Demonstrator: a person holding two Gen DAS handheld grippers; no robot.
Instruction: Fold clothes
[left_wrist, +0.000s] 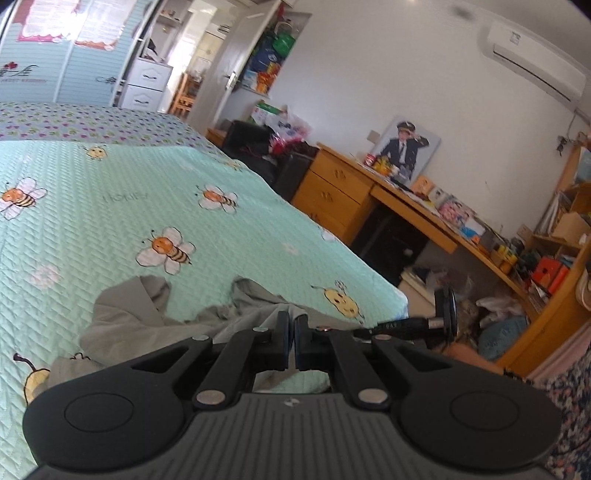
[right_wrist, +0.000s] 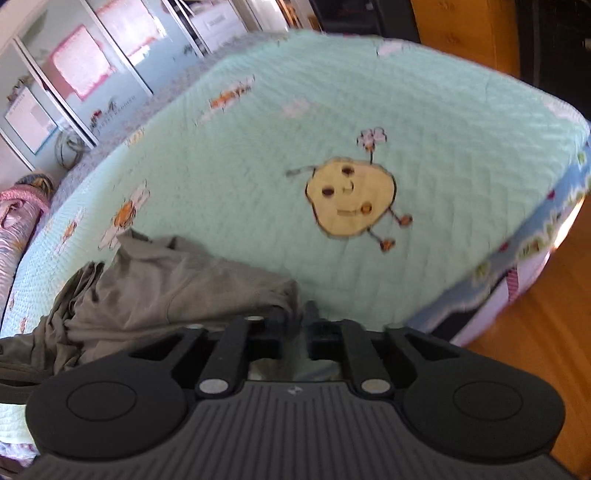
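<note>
A grey garment (left_wrist: 125, 317) lies crumpled on the mint bee-print bedspread (left_wrist: 110, 221) near the bed's foot. In the left wrist view one edge of it rises to my left gripper (left_wrist: 294, 341), whose fingers are pressed almost together on the cloth. In the right wrist view the same grey garment (right_wrist: 166, 288) spreads to the lower left, and its corner runs in between the fingers of my right gripper (right_wrist: 297, 325), which stand close together on it. This view is motion-blurred. The garment's near part is hidden under both grippers.
The bedspread's right edge (right_wrist: 535, 236) drops to a wooden floor (right_wrist: 554, 332). A wooden desk (left_wrist: 369, 184) with clutter stands right of the bed, with bags on the floor (left_wrist: 498, 317). A wardrobe (left_wrist: 55, 55) stands behind the bed. A rolled quilt (right_wrist: 18, 221) lies at far left.
</note>
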